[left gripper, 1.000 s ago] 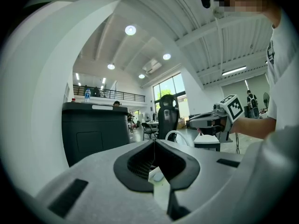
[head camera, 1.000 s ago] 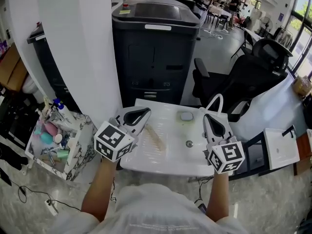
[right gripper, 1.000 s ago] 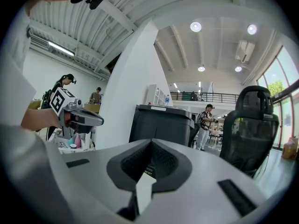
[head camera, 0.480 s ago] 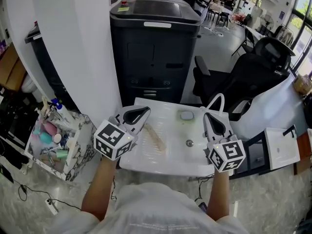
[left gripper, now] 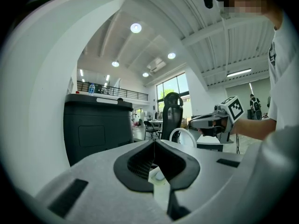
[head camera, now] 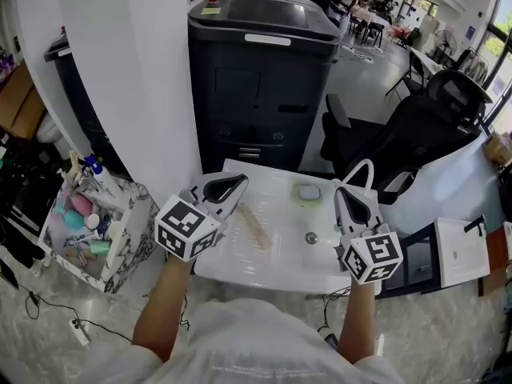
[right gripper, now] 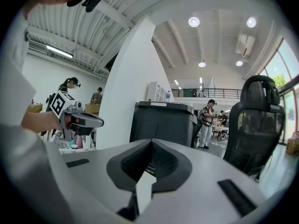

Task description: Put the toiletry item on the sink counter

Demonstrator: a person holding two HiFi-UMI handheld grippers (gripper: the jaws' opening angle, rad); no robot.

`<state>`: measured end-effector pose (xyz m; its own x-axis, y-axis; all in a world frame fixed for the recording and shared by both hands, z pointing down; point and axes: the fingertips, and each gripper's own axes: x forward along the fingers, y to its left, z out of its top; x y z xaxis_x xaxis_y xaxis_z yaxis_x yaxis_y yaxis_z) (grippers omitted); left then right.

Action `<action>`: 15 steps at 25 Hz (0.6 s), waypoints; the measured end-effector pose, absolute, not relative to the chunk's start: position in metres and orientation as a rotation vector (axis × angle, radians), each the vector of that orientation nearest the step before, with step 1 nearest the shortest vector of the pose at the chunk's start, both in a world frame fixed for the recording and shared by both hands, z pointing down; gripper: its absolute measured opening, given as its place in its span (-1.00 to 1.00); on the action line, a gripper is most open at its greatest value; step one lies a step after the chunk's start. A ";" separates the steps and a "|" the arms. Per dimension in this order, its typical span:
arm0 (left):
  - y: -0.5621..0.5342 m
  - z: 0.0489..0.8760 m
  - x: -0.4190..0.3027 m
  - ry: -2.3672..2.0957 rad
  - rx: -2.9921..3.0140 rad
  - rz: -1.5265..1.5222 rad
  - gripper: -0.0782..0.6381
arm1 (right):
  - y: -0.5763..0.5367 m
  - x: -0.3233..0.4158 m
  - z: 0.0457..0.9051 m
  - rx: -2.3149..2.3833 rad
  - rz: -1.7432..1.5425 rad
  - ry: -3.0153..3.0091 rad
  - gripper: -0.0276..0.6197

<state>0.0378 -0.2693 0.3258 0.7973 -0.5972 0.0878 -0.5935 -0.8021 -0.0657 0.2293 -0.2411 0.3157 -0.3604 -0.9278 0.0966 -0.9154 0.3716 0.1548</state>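
A white sink counter (head camera: pixel 240 264) stands just in front of me. In its basin a pale beige ridged item (head camera: pixel 254 227) lies to the left of the drain (head camera: pixel 311 237). A small greenish-grey dish (head camera: pixel 307 191) sits at the back, and a white arched faucet (head camera: pixel 359 170) at the back right. My left gripper (head camera: pixel 239 182) hovers over the counter's left side, shut and empty. Over the right side, near the faucet, my right gripper (head camera: pixel 345 191) is also shut and empty. Each gripper view shows closed jaws (left gripper: pixel 154 142) (right gripper: pixel 151 140) and the other gripper across from it.
A marble-patterned basket (head camera: pixel 132 246) with several toiletry bottles stands on the floor at the left. A white pillar (head camera: pixel 136 70), a black copier (head camera: pixel 260 78) and a black office chair (head camera: pixel 408 134) stand behind the sink. A second small white sink (head camera: pixel 460 250) is at the right.
The head view has shifted slightly. Both grippers stay shut in the same places over the sink.
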 end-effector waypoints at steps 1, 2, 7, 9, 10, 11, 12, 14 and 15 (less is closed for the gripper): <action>-0.270 0.327 0.038 0.975 -2.946 -0.164 -0.75 | -0.242 0.230 0.317 1.669 -0.106 -2.460 -0.92; -0.270 0.327 0.039 0.973 -2.946 -0.167 -0.75 | -0.242 0.230 0.318 1.670 -0.102 -2.461 -0.92; -0.272 0.325 0.037 0.979 -2.940 -0.172 -0.75 | -0.245 0.230 0.318 1.672 -0.096 -2.471 -0.92; -0.273 0.324 0.036 0.984 -2.939 -0.172 -0.75 | -0.246 0.228 0.318 1.662 -0.105 -2.470 -0.92; -0.273 0.325 0.036 0.986 -2.940 -0.173 -0.75 | -0.246 0.227 0.319 1.657 -0.108 -2.468 -0.92; -0.273 0.325 0.036 0.988 -2.940 -0.174 -0.75 | -0.247 0.227 0.320 1.654 -0.110 -2.466 -0.92; -0.273 0.326 0.037 0.988 -2.941 -0.176 -0.75 | -0.246 0.228 0.321 1.653 -0.111 -2.463 -0.92; -0.273 0.327 0.038 0.985 -2.943 -0.180 -0.75 | -0.246 0.229 0.323 1.653 -0.111 -2.458 -0.92; -0.274 0.327 0.038 0.984 -2.945 -0.183 -0.75 | -0.246 0.229 0.323 1.652 -0.111 -2.456 -0.92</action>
